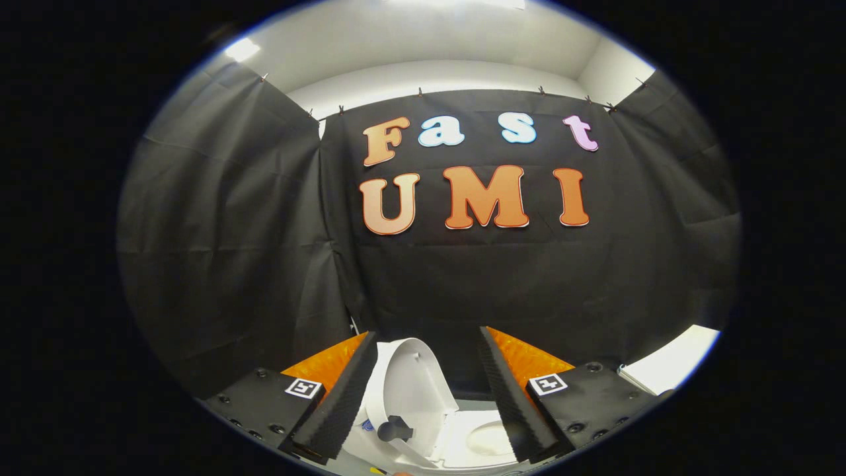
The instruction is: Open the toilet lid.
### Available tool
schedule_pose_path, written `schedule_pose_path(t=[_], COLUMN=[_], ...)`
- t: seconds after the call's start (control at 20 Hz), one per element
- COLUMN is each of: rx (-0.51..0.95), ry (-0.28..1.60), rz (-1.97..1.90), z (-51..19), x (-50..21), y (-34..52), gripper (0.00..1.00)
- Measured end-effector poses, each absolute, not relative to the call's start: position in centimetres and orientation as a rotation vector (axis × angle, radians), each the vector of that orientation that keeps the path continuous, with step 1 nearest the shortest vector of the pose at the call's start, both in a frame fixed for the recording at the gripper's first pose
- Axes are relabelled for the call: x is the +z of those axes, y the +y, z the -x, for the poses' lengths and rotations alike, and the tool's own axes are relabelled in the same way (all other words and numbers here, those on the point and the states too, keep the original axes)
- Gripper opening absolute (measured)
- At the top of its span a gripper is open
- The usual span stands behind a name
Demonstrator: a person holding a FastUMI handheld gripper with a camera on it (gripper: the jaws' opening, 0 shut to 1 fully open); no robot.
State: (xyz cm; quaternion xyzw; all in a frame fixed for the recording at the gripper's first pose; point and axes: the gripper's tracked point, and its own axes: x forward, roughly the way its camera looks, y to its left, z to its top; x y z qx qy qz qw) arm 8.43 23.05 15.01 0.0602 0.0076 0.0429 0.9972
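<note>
Between the spread, empty fingers of the hand-held gripper (423,403), the toilet lid (413,383) apparently stands raised above the seat (486,439); task seemingly complete.

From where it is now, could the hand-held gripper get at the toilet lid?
Probably yes. The hand-held gripper is open, and the raised toilet lid stands between its fingers, nearer the left one, with nothing in between. The seat lies down beside it, out of the way.

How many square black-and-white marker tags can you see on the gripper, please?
2: one marker tag beside the open gripper's left finger, the other tag beside its right finger; the raised toilet lid stands between them.
</note>
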Motion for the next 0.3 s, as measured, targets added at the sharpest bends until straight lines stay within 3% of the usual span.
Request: schedule_pose_path(t=[0.3], rx=[0.096], ry=[0.02], rz=[-0.115], z=[-8.34], x=[14.89], y=[23.37], gripper=[0.98])
